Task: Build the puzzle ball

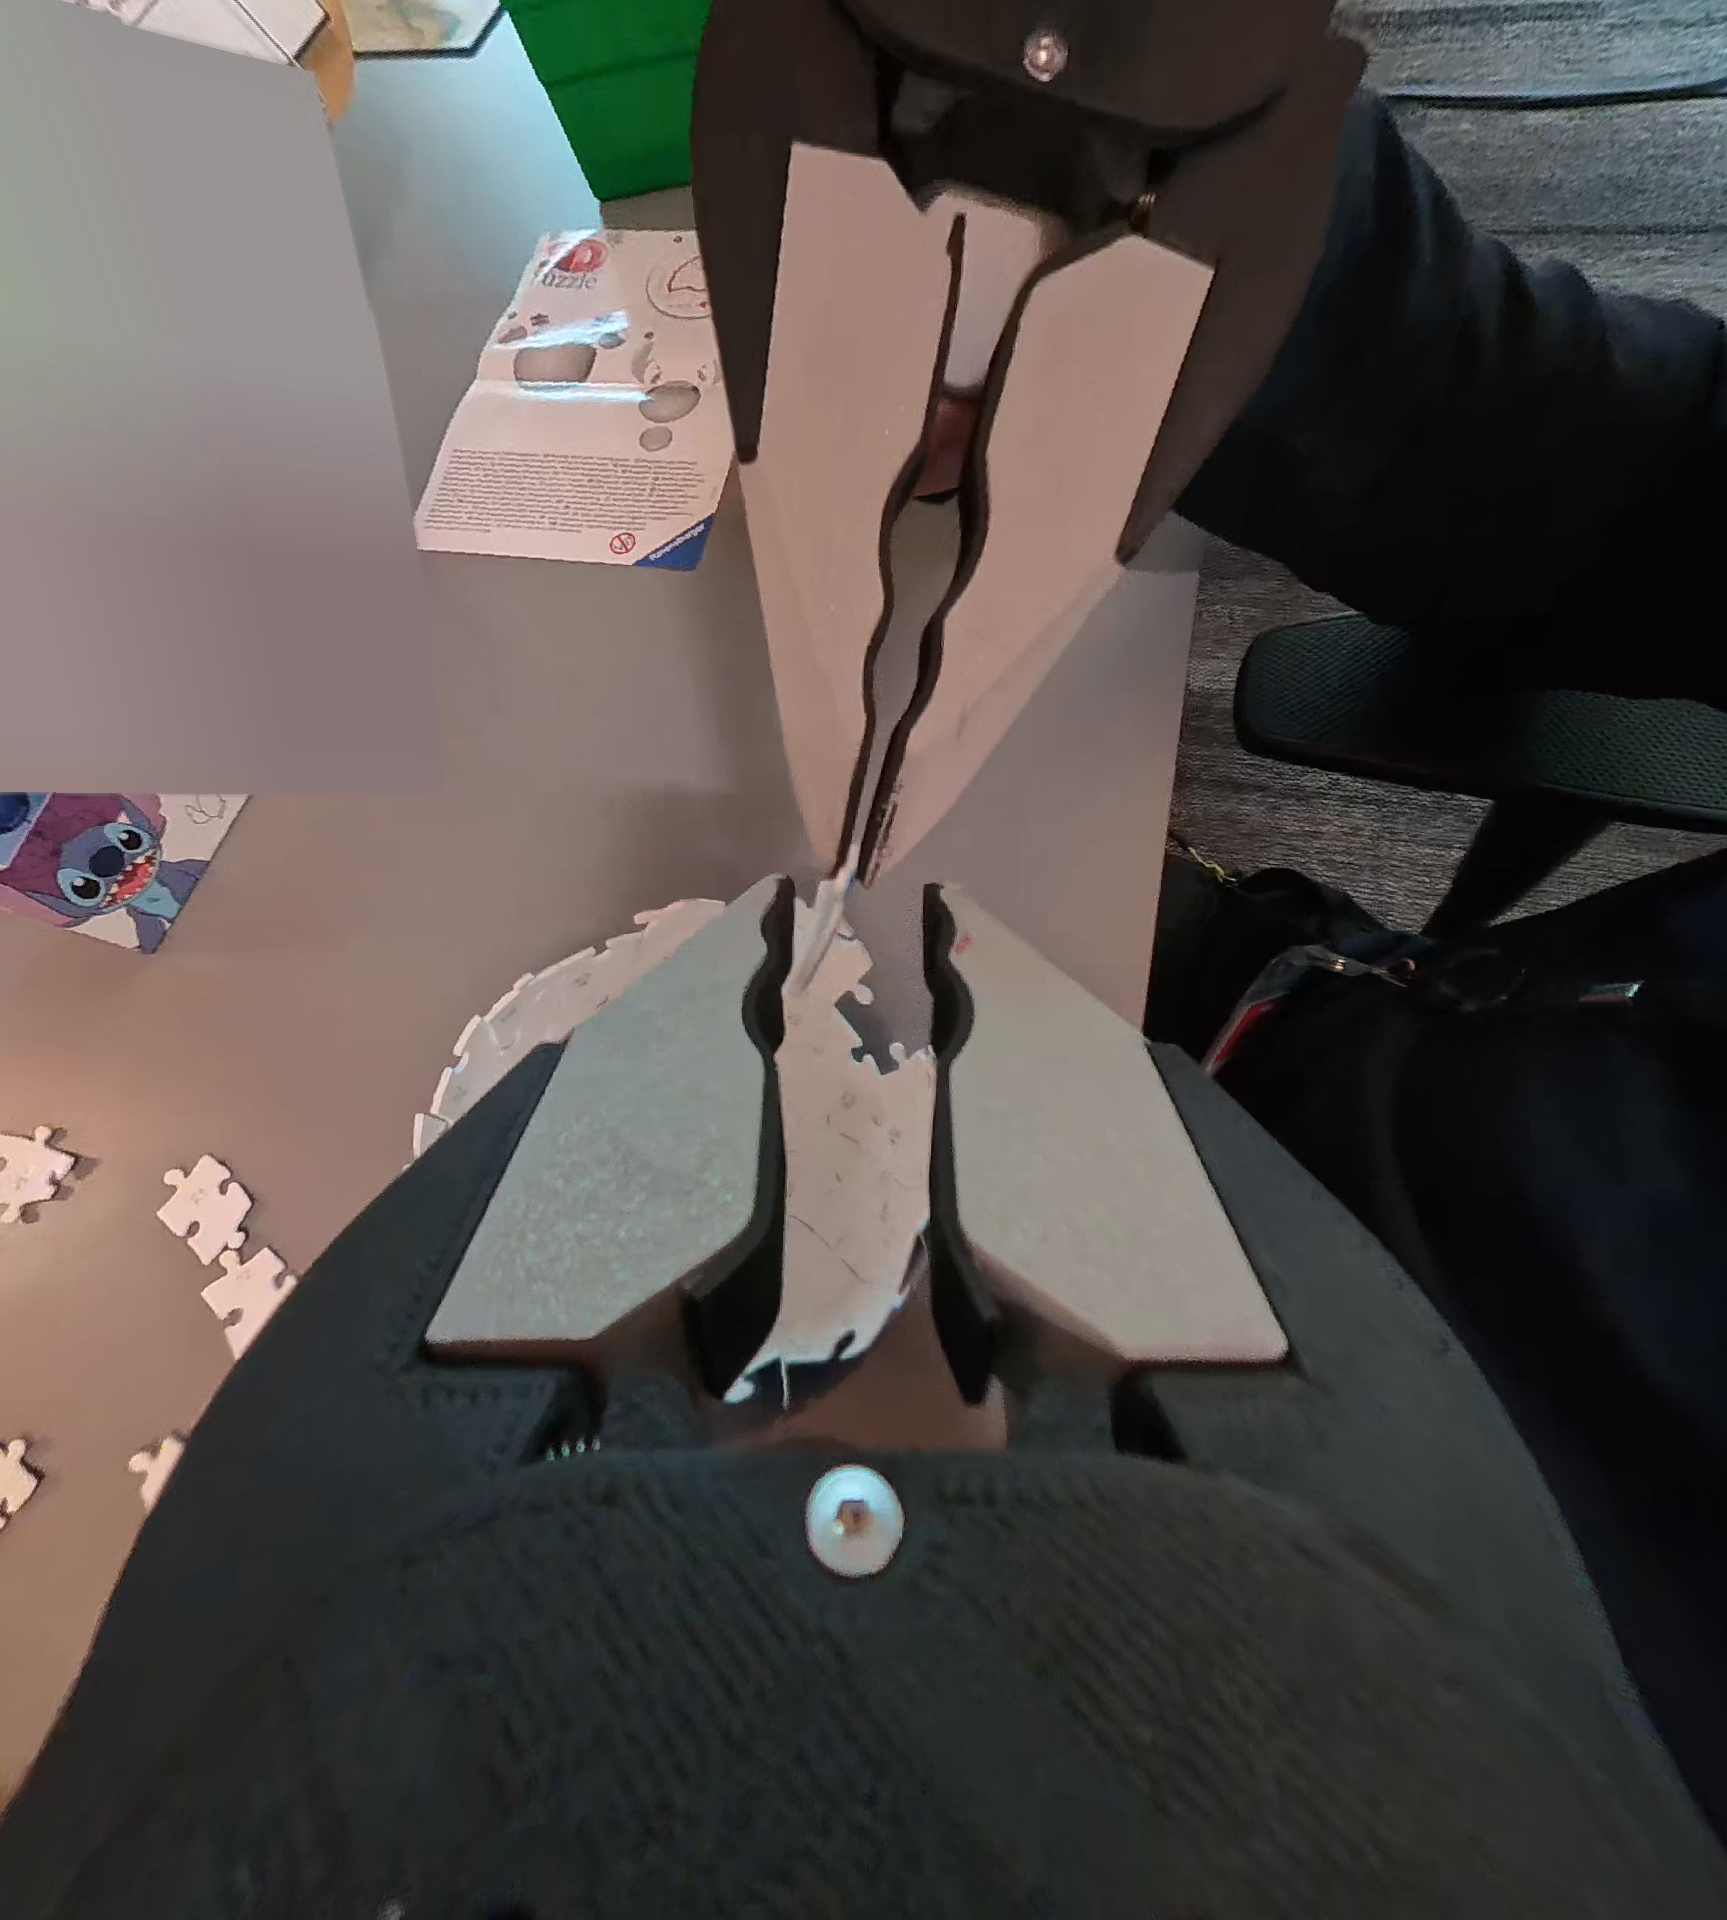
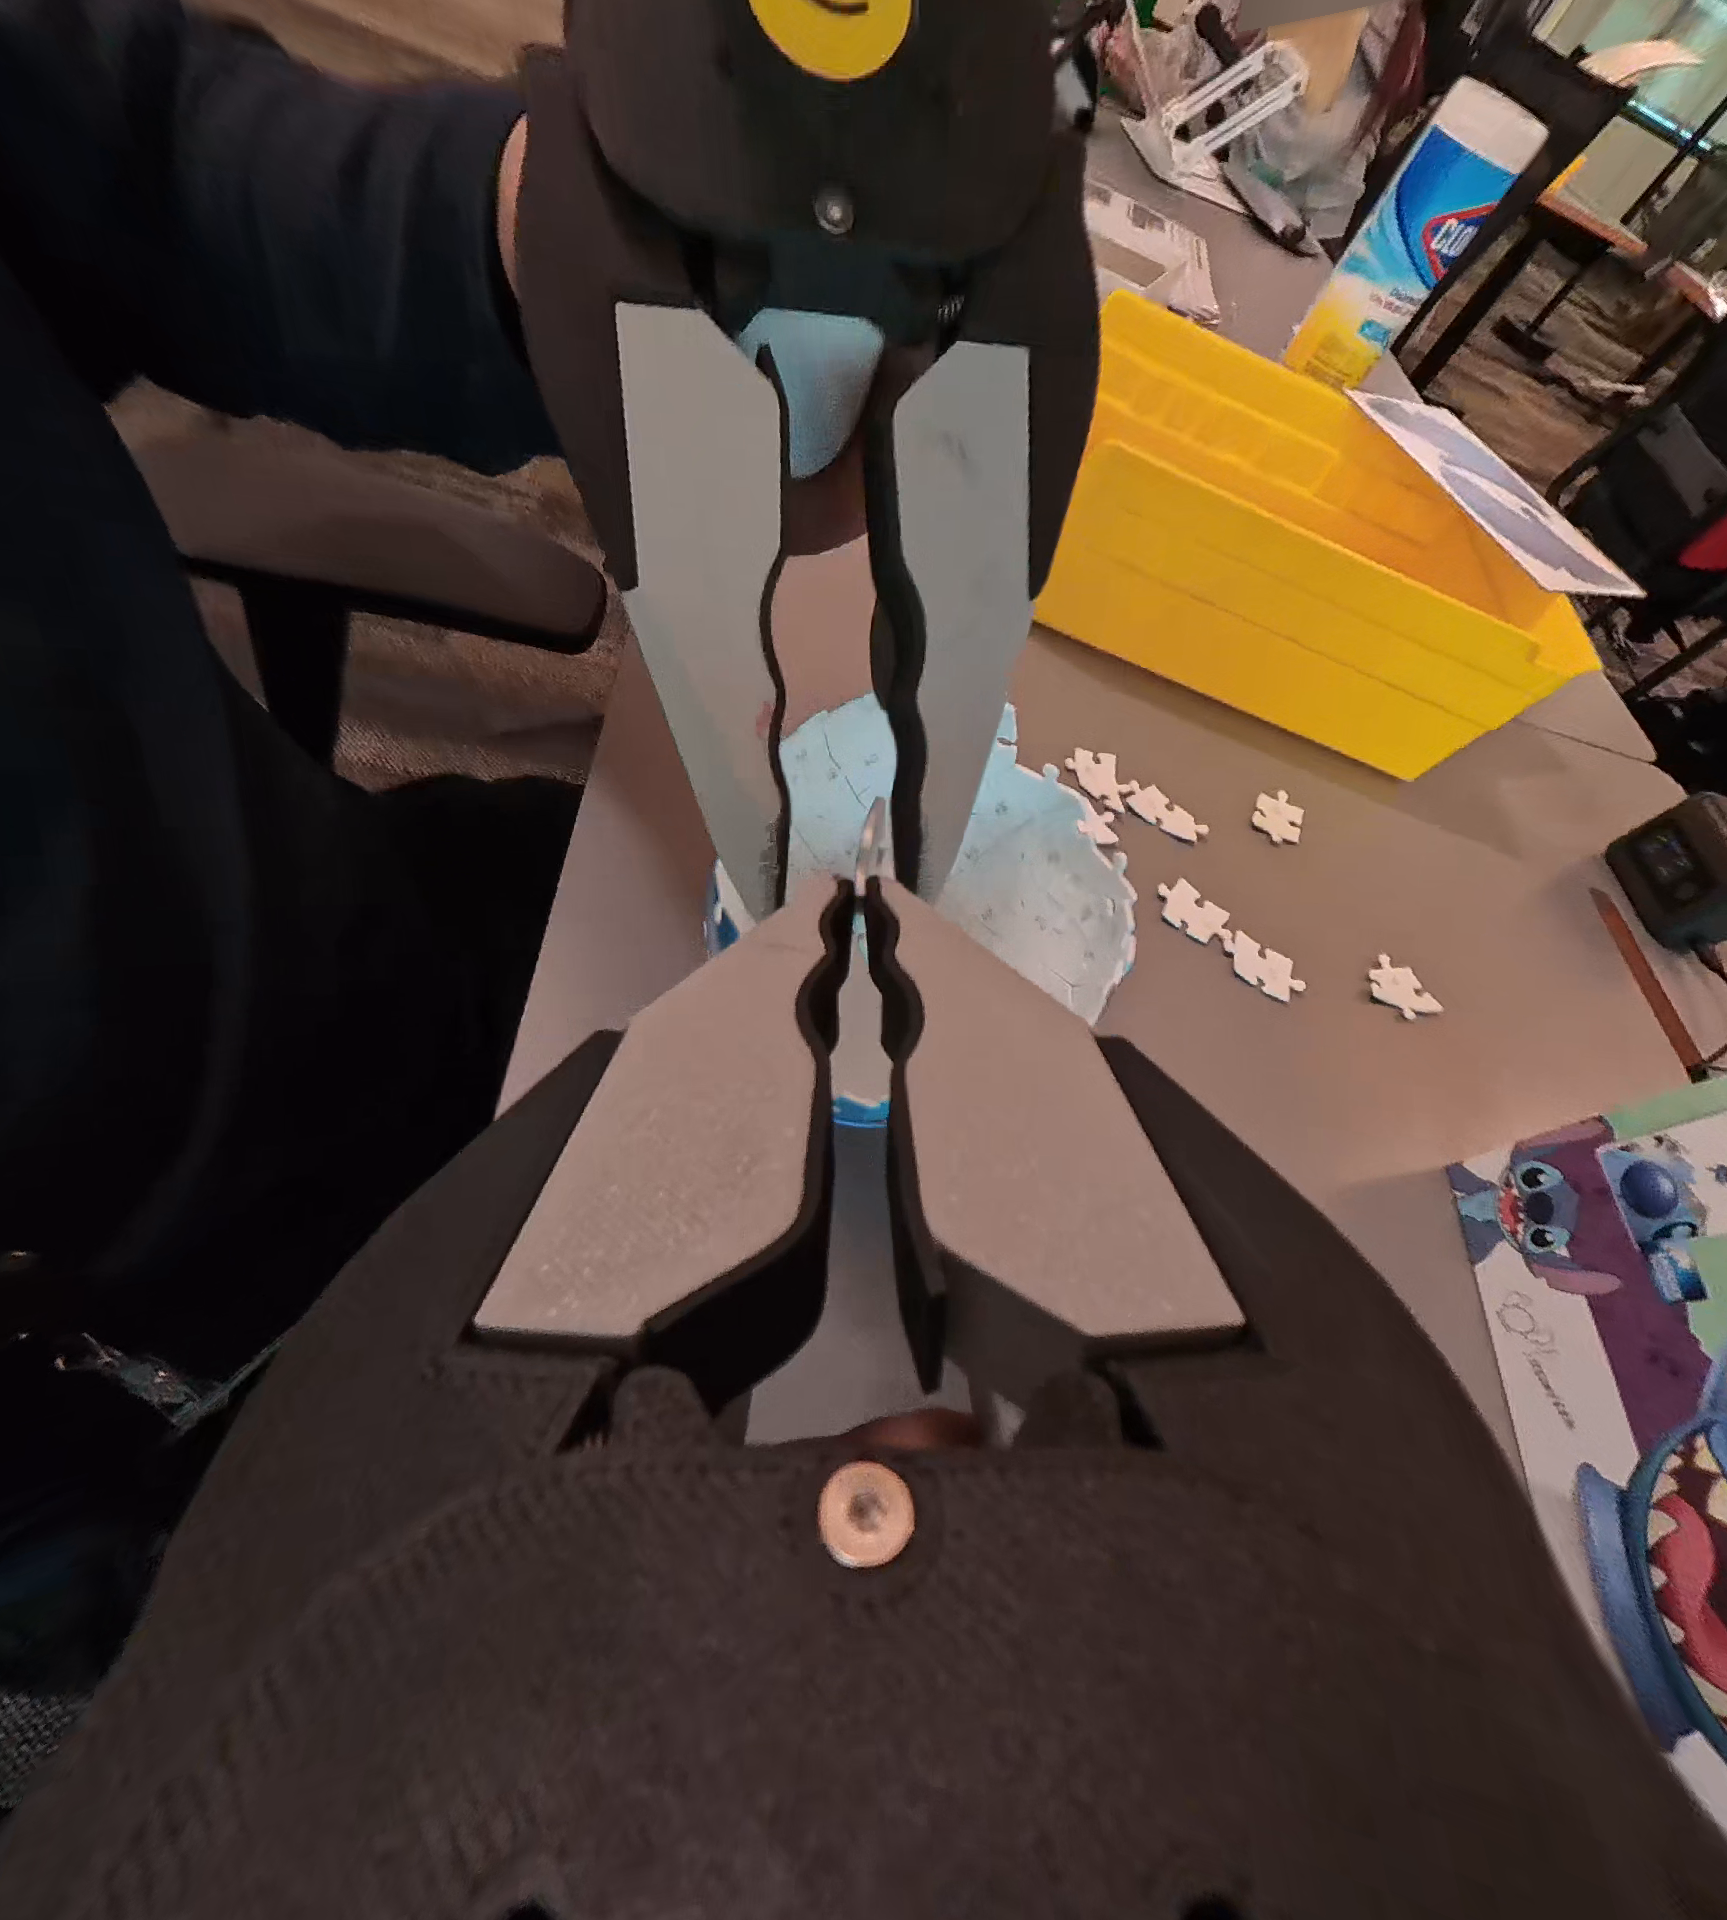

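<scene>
The partly built puzzle ball [image 1: 848, 1164] is a curved shell, white inside and light blue outside [image 2: 1035, 894]. My left gripper [image 1: 859, 894] is shut on its wall, and the shell runs between the fingers and under the left one. My right gripper [image 2: 859, 894] is shut on a single puzzle piece [image 2: 871, 847], seen edge-on at its tips. In the left wrist view the right gripper [image 1: 859, 862] comes down from above and the piece [image 1: 823, 935] touches the shell's upper rim. The left gripper [image 2: 843, 862] faces it tip to tip.
Loose white pieces [image 1: 204, 1205] lie on the grey table [image 1: 547, 727], also in the right wrist view [image 2: 1191, 904]. A folded leaflet [image 1: 578, 436], the puzzle box [image 2: 1669, 1351], a yellow bin [image 2: 1254, 582] and a green bin [image 1: 620, 94] stand around. The table edge [image 1: 1171, 727] is near a chair armrest [image 1: 1461, 707]. The tips of both grippers are at nearly the same place.
</scene>
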`<act>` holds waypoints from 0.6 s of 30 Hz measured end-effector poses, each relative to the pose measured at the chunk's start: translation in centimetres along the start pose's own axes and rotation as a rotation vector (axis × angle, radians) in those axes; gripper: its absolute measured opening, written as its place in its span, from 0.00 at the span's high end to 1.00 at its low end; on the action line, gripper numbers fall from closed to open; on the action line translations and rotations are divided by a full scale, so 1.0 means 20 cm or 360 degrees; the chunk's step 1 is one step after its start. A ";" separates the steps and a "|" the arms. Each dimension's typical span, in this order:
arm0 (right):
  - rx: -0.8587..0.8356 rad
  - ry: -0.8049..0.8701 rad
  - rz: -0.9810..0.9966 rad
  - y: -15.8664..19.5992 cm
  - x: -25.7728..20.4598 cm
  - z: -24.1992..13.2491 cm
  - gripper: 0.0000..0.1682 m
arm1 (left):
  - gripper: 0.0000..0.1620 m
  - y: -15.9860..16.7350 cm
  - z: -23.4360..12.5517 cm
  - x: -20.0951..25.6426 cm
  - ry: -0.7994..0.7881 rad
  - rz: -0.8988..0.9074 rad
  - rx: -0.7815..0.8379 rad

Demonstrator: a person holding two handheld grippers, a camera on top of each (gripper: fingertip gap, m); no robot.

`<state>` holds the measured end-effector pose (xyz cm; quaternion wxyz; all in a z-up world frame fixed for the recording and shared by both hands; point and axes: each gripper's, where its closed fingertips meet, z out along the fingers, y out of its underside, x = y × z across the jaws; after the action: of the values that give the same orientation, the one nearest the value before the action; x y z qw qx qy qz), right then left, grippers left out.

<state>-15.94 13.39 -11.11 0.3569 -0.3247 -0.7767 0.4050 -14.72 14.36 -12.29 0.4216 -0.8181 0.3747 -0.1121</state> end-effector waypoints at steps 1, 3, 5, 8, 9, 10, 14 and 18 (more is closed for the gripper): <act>0.0006 -0.0017 -0.0006 0.00 -0.01 0.00 1.00 | 0.87 0.00 -0.01 0.01 -0.0003 0.0008 0.0008; 0.0003 -0.0038 0.0013 0.00 -0.02 0.02 1.00 | 0.91 -0.01 -0.01 0.02 0.0006 0.0014 0.0007; -0.0014 -0.0060 0.0042 0.02 -0.02 0.03 1.00 | 0.92 0.02 0.00 0.01 -0.0025 0.0026 -0.0041; -0.0033 -0.0111 0.0095 0.05 -0.03 0.05 1.00 | 0.93 0.06 0.02 0.01 0.0021 -0.0015 -0.0118; -0.0031 -0.0114 0.0108 0.06 -0.03 0.05 1.00 | 0.93 0.06 0.03 0.01 0.0037 -0.0029 -0.0120; -0.0026 -0.0094 0.0111 0.06 -0.01 0.04 1.00 | 0.95 0.06 0.03 0.00 0.0044 -0.0047 -0.0120; -0.0086 0.0033 0.0095 0.13 0.06 -0.03 0.92 | 1.00 0.05 0.00 -0.08 0.0049 -0.0140 -0.0177; -0.0027 0.0048 0.0123 0.12 0.08 -0.06 0.98 | 1.00 0.02 -0.02 -0.10 0.0063 -0.0136 -0.0199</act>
<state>-15.19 16.21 -12.25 0.3498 -0.3635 -0.7615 0.4069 -16.58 15.46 -12.18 0.3570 -0.8558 0.3539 -0.1224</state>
